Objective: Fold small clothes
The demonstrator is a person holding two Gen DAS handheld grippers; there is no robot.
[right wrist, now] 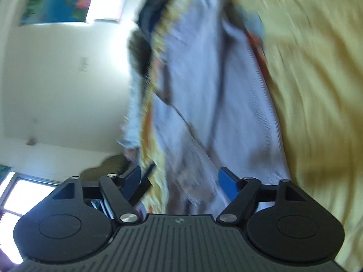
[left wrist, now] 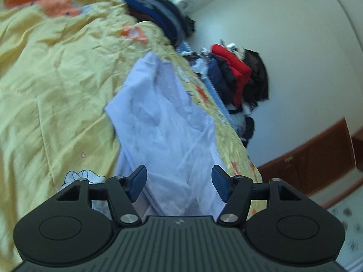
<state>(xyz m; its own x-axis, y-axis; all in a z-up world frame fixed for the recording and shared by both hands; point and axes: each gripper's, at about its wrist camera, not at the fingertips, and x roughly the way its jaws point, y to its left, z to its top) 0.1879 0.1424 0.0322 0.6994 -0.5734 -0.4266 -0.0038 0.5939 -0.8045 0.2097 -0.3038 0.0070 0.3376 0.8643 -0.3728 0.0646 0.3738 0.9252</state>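
Left gripper (left wrist: 179, 184) was nearest in its own view: jaws stood well apart, nothing pinched, blue pads (left wrist: 138, 182) clear of the cloth. Pale lilac garment (left wrist: 165, 122) lay right under and just beyond it, spread w/ wrinkles on the yellow quilt (left wrist: 45, 90), running away toward the quilt's edge.

Right gripper (right wrist: 181, 181) was also parted w/ nothing clamped; the garment (right wrist: 204, 95) ran between and past its fingers. That view was badly smeared, so contact couldn't be told.

Beyond the garment, at the quilt's far end: dark clothes pile (left wrist: 158, 13). Off the quilt's edge, by the wall: red and black clothes (left wrist: 238, 74).

Step, my guess: between folds, both tongs let go, garment partly laid out. Next move prob needs both grippers to re-pinch an edge or corner of the garment and carry it over onto itself; thin fabric, so pinch low and avoid catching the quilt.
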